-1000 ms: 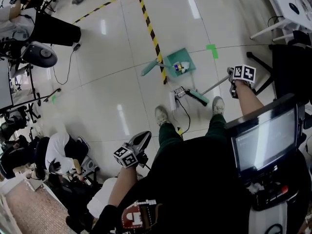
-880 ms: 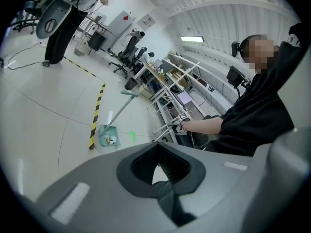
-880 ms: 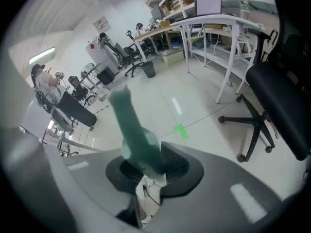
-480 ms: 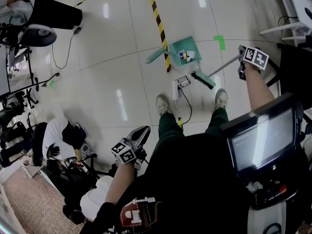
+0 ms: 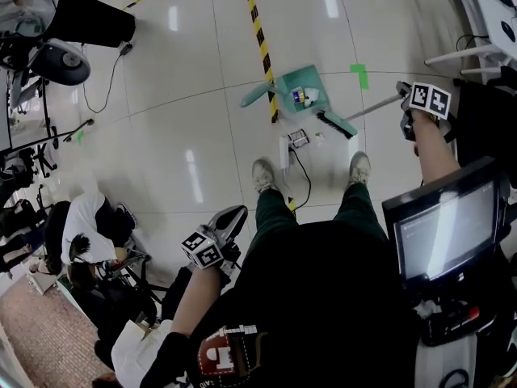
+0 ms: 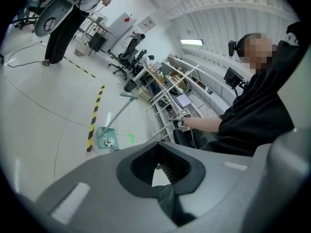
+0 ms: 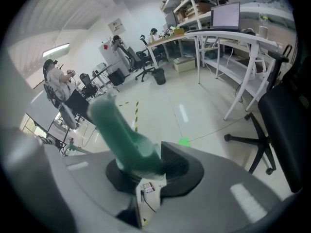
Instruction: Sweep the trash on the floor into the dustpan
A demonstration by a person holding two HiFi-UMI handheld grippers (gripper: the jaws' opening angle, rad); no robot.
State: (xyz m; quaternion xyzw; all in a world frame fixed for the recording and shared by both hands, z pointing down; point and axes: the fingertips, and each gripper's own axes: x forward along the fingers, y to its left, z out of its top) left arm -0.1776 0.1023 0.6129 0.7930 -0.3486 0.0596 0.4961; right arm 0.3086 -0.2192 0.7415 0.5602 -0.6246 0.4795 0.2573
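A teal dustpan (image 5: 303,95) sits on the floor with small bits of trash (image 5: 300,97) inside it and its handle (image 5: 254,97) pointing left. The broom head (image 5: 335,124) rests at its near right corner. My right gripper (image 5: 404,103) is shut on the green broom handle (image 7: 121,135), which fills its jaws (image 7: 146,166). A small box (image 5: 298,138) and a white scrap (image 5: 319,138) lie just in front of the dustpan. My left gripper (image 5: 226,225) hangs low by my left leg, shut and empty (image 6: 158,166). The left gripper view also shows the dustpan (image 6: 106,139).
Yellow-black tape (image 5: 260,35) runs past the dustpan, and a green tape mark (image 5: 359,71) lies beyond it. A white power strip (image 5: 284,152) with its cable lies between my shoes (image 5: 263,175). Someone sits at the left (image 5: 89,233). A monitor cart (image 5: 444,233) stands at the right.
The broom head has swept away from my feet up to the dustpan's near corner. My right gripper rose and moved right. The left gripper stayed by my leg.
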